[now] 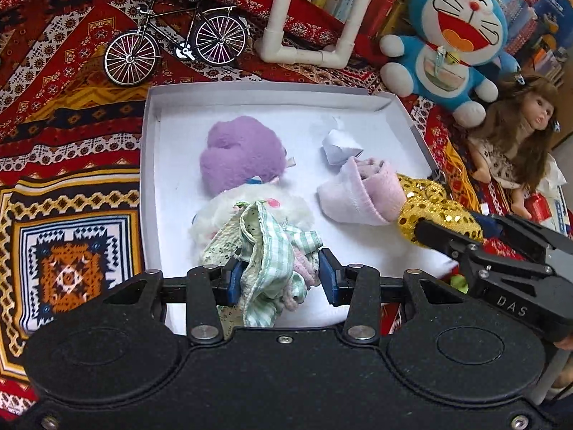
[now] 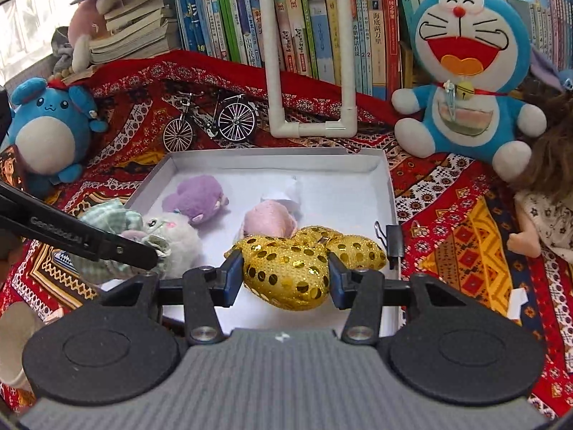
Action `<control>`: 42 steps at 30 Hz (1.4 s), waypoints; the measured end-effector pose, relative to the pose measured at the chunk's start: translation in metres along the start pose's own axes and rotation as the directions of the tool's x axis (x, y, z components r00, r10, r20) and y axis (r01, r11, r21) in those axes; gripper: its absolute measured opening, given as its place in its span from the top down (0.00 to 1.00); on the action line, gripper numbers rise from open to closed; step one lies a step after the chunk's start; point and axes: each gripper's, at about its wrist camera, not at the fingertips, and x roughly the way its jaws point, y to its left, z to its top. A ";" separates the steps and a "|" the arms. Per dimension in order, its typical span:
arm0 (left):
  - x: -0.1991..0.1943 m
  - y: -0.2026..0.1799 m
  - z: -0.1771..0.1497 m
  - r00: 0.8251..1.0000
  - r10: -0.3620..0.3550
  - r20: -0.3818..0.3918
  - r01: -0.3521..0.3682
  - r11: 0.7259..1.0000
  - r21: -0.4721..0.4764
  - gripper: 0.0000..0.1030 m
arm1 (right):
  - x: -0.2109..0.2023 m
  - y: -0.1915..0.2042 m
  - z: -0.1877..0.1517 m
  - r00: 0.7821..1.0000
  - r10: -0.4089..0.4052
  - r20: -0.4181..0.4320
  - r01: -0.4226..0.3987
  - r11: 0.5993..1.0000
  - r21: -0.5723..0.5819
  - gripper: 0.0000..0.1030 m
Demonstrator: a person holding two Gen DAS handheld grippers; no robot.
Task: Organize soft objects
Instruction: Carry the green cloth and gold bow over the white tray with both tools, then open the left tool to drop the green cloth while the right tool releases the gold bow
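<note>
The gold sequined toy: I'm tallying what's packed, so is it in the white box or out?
Not set down yet: the gold sequined toy hangs over the white box, clamped in the right gripper.

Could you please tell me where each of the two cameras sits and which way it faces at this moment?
Left wrist: rides the left gripper, looking steeply down into the white box; its fingers clamp a white plush in green checked cloth, and the right gripper reaches in from the right.
Right wrist: rides the right gripper, looking less steeply toward the bookshelf; its fingers clamp a gold sequin toy, and the left gripper crosses from the left.
Shared: box, purple plush, pink cloth, blue cat plush, toy bicycle.
</note>
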 end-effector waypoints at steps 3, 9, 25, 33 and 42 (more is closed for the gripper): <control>0.004 0.002 0.008 1.000 0.018 0.014 -0.018 1.000 -0.002 0.61 | 0.006 -0.003 0.004 1.000 0.009 0.007 -0.009 1.000 0.028 0.49; 0.014 0.004 0.021 0.998 0.054 0.042 -0.054 0.999 -0.007 0.60 | 0.018 -0.006 0.010 0.999 0.007 0.038 -0.010 0.996 0.088 0.49; 0.014 -0.001 0.023 0.998 0.054 0.043 -0.054 0.999 0.002 0.44 | 0.035 0.001 0.005 0.999 0.029 -0.023 -0.026 0.993 0.117 0.32; -0.010 -0.005 0.014 0.995 0.029 0.098 -0.030 0.999 0.015 0.27 | 0.017 -0.002 0.003 0.998 0.058 0.017 -0.060 0.988 0.145 0.23; -0.049 -0.016 -0.001 0.984 0.006 0.177 -0.015 0.999 0.046 0.23 | -0.016 0.005 0.004 0.993 0.067 0.101 -0.080 0.988 0.130 0.14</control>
